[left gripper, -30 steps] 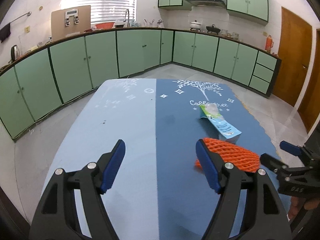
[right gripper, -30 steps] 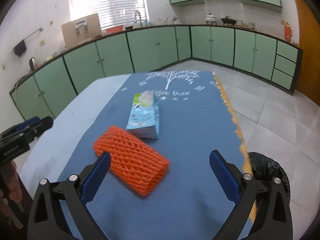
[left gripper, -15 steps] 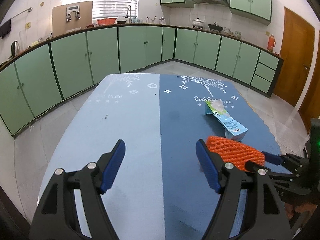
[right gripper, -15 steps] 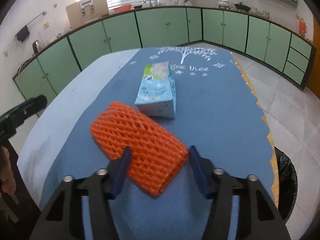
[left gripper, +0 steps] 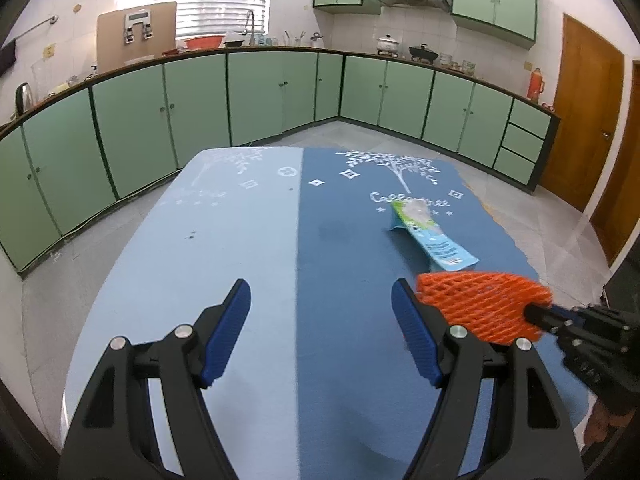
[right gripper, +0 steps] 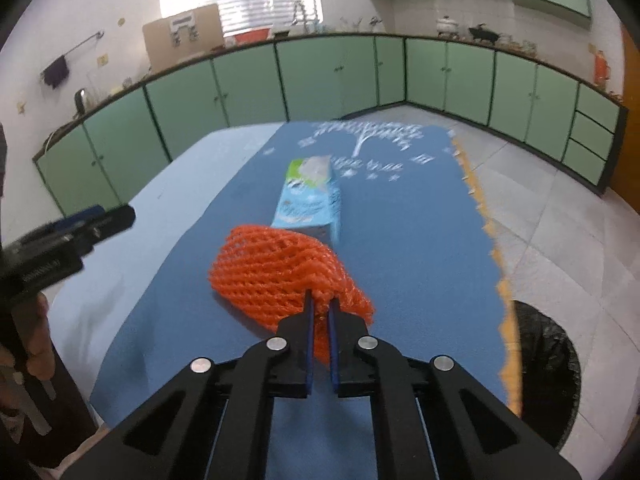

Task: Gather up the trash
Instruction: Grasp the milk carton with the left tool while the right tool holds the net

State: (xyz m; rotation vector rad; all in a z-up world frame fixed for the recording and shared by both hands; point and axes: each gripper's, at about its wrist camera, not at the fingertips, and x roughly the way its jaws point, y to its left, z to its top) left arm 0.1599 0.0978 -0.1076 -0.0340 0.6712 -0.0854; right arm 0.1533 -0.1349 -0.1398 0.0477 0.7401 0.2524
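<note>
On the dark blue half of the table (right gripper: 420, 240) our right gripper (right gripper: 321, 304) has its jaws pressed nearly together on the near edge of the orange foam net (right gripper: 276, 272) — mesh bunches up between the blue pads (right gripper: 308, 320). From the left wrist view the net (left gripper: 480, 304) looks raised off the cloth, hanging from the right gripper's tip (left gripper: 538, 314) at the right side of the frame; from the right wrist view we cannot tell whether its far end touches the table.

Just beyond the net lies the milk carton (right gripper: 310, 200), flat on its side on the dark blue cloth, long axis pointing away from us, near the white tree print (right gripper: 368, 136). In the left view the carton (left gripper: 428, 236) sits apart from the net, further up the table.

Our left gripper (left gripper: 320, 334) hovers over the seam between the light blue (left gripper: 208, 240) and dark blue halves, jaws spread wide, nothing between them. It also shows at the left edge of the right view (right gripper: 96, 220).

Bin with a black liner (right gripper: 548, 364) stands on the tiled floor just off the table's right edge — only partly in frame. Green cabinets (left gripper: 192, 100) run along the walls behind.
</note>
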